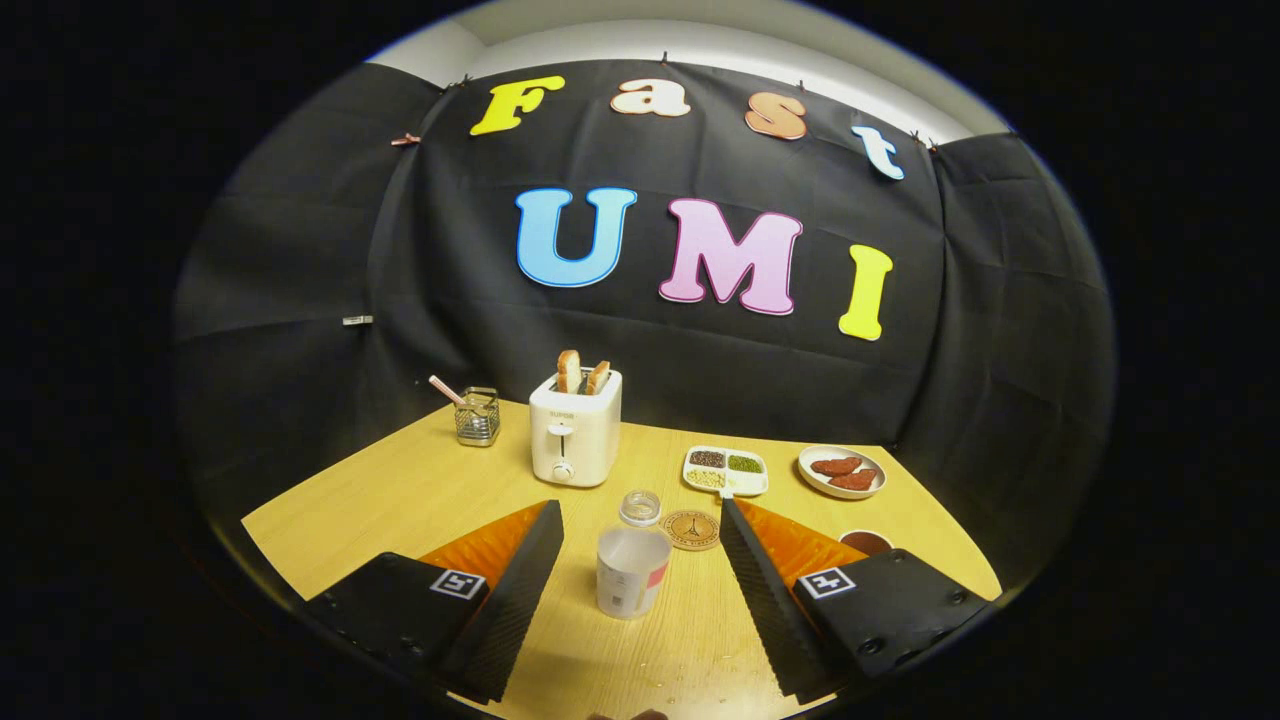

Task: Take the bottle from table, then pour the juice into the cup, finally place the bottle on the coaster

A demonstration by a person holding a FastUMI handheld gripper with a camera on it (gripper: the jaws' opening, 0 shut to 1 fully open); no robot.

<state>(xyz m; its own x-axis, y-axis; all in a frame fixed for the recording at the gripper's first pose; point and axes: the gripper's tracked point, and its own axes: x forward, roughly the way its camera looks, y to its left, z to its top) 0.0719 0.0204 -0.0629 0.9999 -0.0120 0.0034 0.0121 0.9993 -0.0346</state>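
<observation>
The bottle (640, 508), small and clear, stands upright on the wooden bench (400, 490) just beside the round coaster (690, 529) and just behind the white cup (631, 571), which stands between the gripper (640, 520)'s widely spread jaws, touching neither, with a toaster (574, 427) beyond.

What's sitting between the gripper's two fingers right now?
In the gripper view, the paper cup stands between the open fingers, touching neither; the small bottle and coaster lie just beyond it.
</observation>
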